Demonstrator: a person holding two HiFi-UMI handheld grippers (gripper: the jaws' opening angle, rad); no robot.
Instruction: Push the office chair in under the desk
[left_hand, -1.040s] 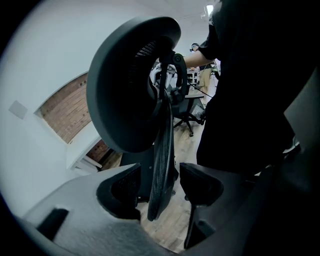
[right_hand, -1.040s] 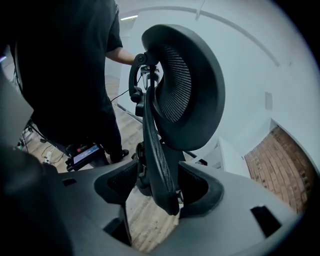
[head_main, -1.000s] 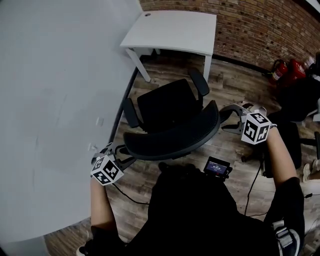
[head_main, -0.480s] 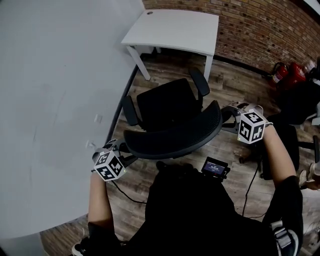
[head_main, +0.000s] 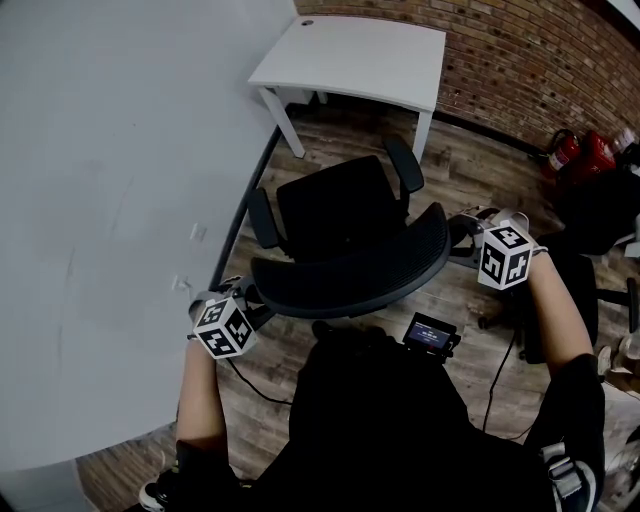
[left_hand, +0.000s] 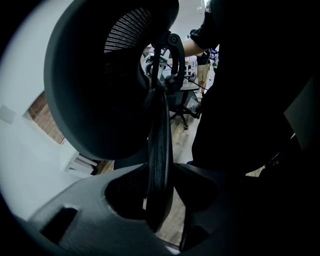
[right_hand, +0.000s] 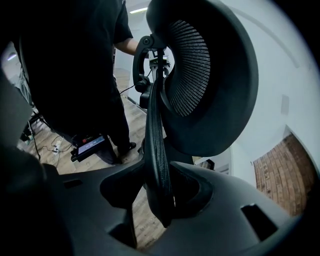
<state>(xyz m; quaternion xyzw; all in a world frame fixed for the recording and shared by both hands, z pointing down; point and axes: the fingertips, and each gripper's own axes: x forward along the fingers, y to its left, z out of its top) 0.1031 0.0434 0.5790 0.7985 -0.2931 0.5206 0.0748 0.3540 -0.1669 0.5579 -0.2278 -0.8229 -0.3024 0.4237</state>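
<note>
The black office chair (head_main: 340, 205) stands on the wood floor, its seat facing the white desk (head_main: 360, 55) at the top of the head view. Its curved mesh backrest (head_main: 350, 275) is nearest me. My left gripper (head_main: 248, 303) grips the backrest's left end, and my right gripper (head_main: 462, 237) grips its right end. In the left gripper view the backrest's thin rim (left_hand: 159, 135) runs between the jaws of the left gripper (left_hand: 159, 187), and both sides touch it. The right gripper view shows that rim (right_hand: 157, 140) pinched in the right gripper (right_hand: 159, 187) in the same way. Both sets of jaws have just been closing.
A large grey wall (head_main: 100, 200) fills the left side, close to the chair's left armrest. A brick wall (head_main: 520, 50) runs behind the desk. Red fire extinguishers (head_main: 580, 150) and another dark chair (head_main: 600, 220) stand at the right. A small screen device (head_main: 432, 335) hangs at my waist.
Both grippers have drawn in onto the ends of the backrest, and their jaws have closed on its rim. The chair has stayed about where it was.
</note>
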